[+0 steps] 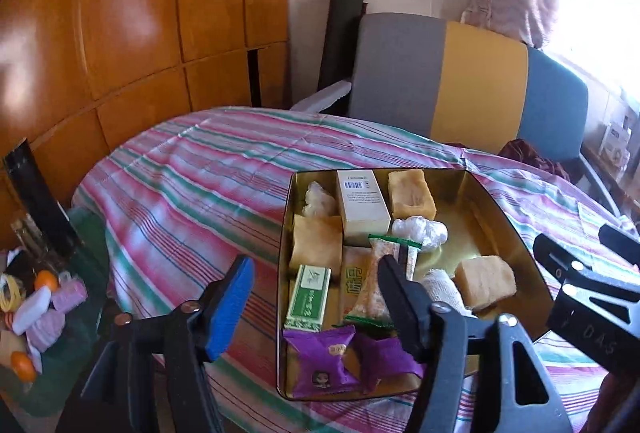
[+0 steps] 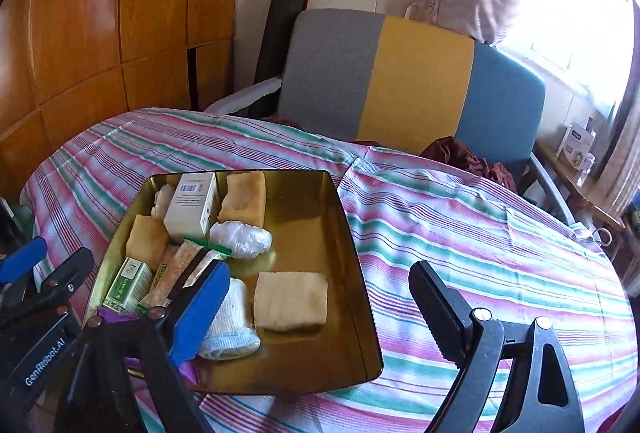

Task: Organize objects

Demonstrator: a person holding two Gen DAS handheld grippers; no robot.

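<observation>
Gold metal tray [image 2: 352,297] on striped pink, green and white cloth [image 2: 480,233], lower centre of both views, holding snacks and small goods. Inside: white cardboard box [image 1: 362,201] at the far end, pale yellow sponge blocks [image 1: 406,193], crumpled clear plastic wrap [image 2: 240,238], green-and-white small box [image 1: 308,295], purple foil packets [image 1: 320,361] at the near edge, rolled white sock [image 2: 232,321]. Left gripper [image 1: 316,301] spread wide over the tray's near left, pinching nothing. Right gripper [image 2: 320,307] likewise spread, empty, above the flat cream sponge [image 2: 291,300]. Behind: grey, yellow and blue chair [image 2: 400,73].
</observation>
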